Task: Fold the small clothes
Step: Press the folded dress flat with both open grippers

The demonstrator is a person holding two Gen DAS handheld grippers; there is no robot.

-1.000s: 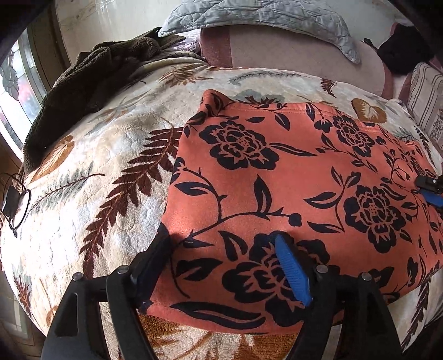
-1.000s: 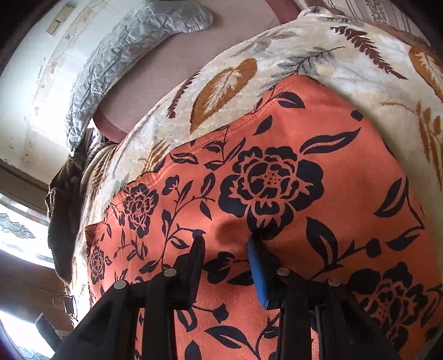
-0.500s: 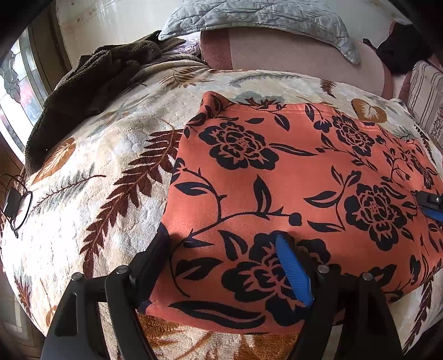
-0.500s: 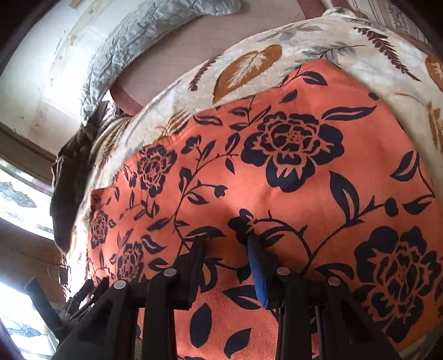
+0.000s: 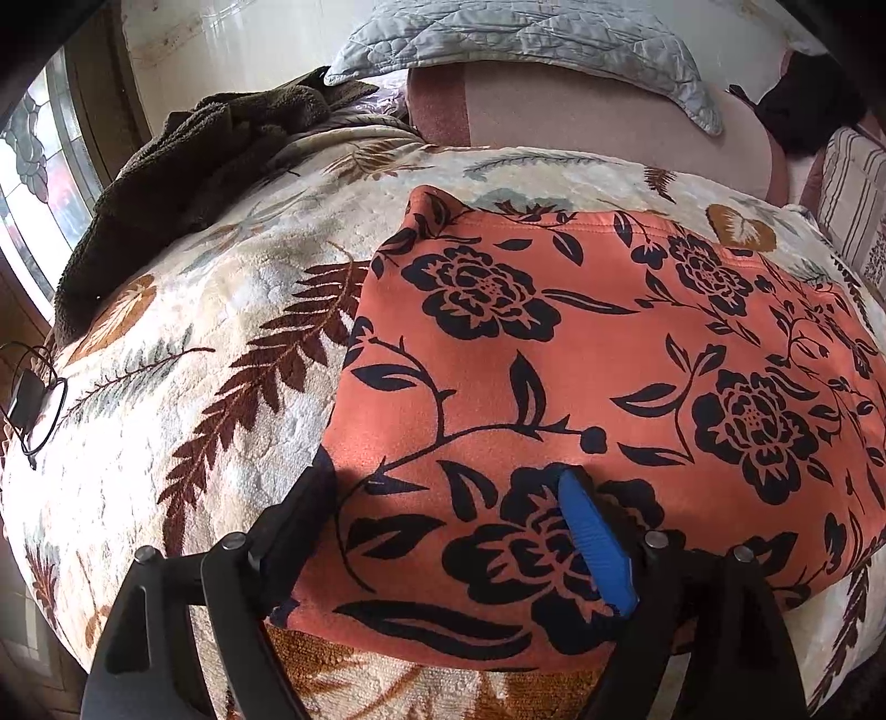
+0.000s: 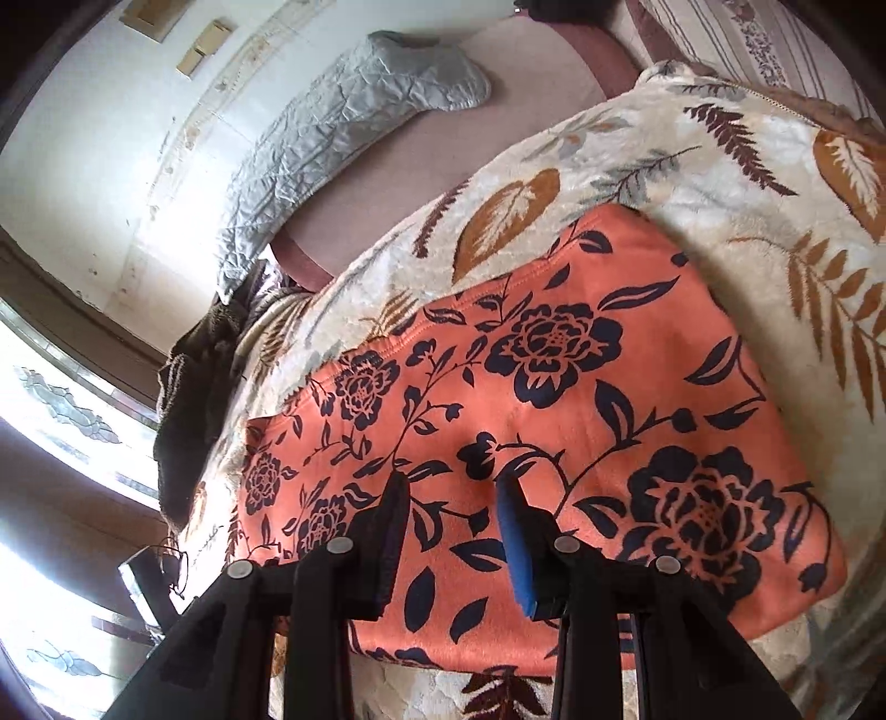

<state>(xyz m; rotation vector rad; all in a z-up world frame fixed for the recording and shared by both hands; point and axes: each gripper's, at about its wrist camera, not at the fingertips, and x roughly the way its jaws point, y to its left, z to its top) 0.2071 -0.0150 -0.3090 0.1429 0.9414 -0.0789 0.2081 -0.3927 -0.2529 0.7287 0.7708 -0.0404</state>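
While the left gripper (image 5: 448, 498) sits low over the near left corner of the cloth (image 5: 581, 360), its jaws stand wide, one black finger at the cloth's left edge and the blue pad (image 5: 595, 545) pressing on top of the fabric, nothing pinched between them. That orange floral cloth lies flat on the leaf-print blanket (image 5: 221, 343), looks already folded into a neat rectangle, far hem towards the pillow (image 5: 526, 39). A dark towel (image 5: 183, 166) is bunched well off to the left.

Over to the right wrist view: the right gripper (image 6: 451, 490) hangs above the cloth (image 6: 581, 399) along its near edge, fingers parted to a middling gap, again gripping nothing as far as I can see; whether the tips touch the fabric I cannot tell. Blanket (image 6: 747, 183) shows round the far and right sides.

Judging by the soft nap, this piece should be light, limp and plush, not slippery, likely to sag if lifted by one point. Best bet, I'd say: pinch both near corners right at the edge and carry them over together
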